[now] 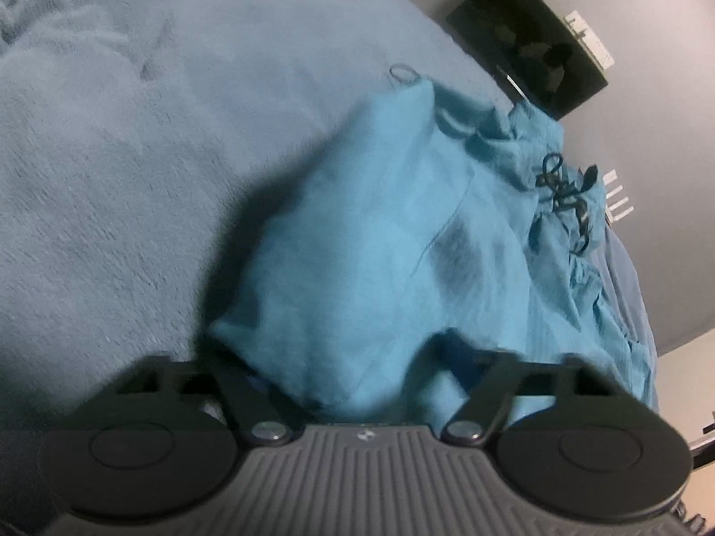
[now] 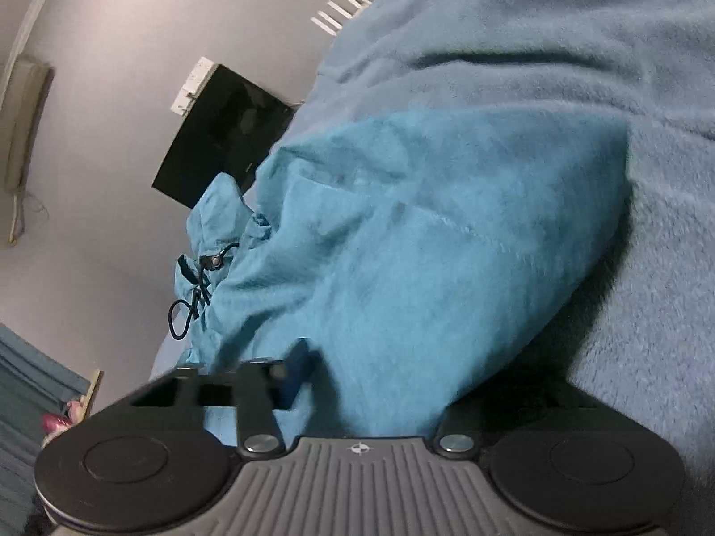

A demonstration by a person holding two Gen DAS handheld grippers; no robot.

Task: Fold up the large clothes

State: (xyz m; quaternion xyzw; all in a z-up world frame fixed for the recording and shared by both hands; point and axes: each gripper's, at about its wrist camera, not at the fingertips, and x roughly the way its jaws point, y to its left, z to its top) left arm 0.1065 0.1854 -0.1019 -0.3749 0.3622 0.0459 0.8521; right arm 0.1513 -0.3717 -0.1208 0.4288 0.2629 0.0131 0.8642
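Note:
A large teal garment (image 1: 380, 232) with a gathered waistband and black drawstring (image 1: 563, 187) lies on a pale blue fleece blanket (image 1: 111, 156). My left gripper (image 1: 353, 384) is shut on a bunched edge of the garment; the cloth drapes over and hides its fingertips. The garment also fills the right wrist view (image 2: 424, 245), with its drawstring (image 2: 196, 286) at the left. My right gripper (image 2: 371, 402) is shut on another edge of the garment, which covers its fingers. Both held edges are lifted off the blanket and cast dark shadows.
The blanket (image 2: 603, 67) covers a bed. A black box (image 1: 532, 40) stands against the grey wall beyond the bed's far edge, also in the right wrist view (image 2: 223, 134). A beige wall phone (image 2: 22, 125) hangs at the left.

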